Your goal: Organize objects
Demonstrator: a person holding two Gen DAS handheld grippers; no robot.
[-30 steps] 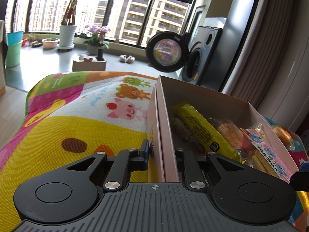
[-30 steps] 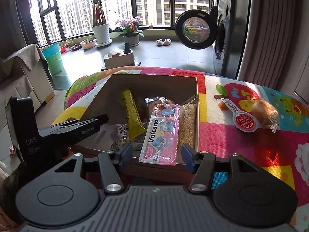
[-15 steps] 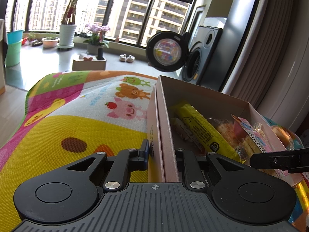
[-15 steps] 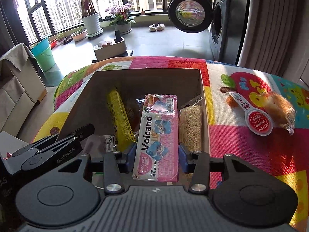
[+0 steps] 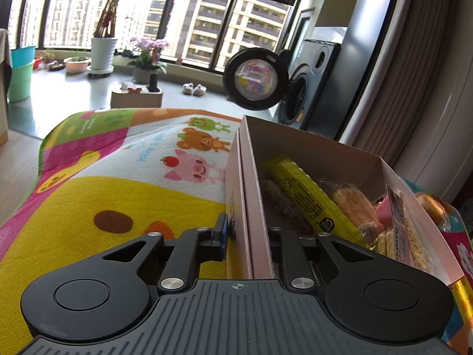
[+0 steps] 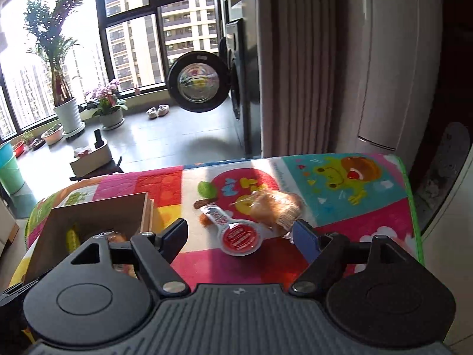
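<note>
while left claw point(image 5: 248, 236) pinches the stiff cardboard box point(image 5: 254, 207) wall.

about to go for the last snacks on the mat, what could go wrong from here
The right claw is open over the red-lidded cup, which touches the wrapped bun; closing may catch both or nudge the bun away. The left claw grips the box wall; a tug could tip the packed snacks.
</note>
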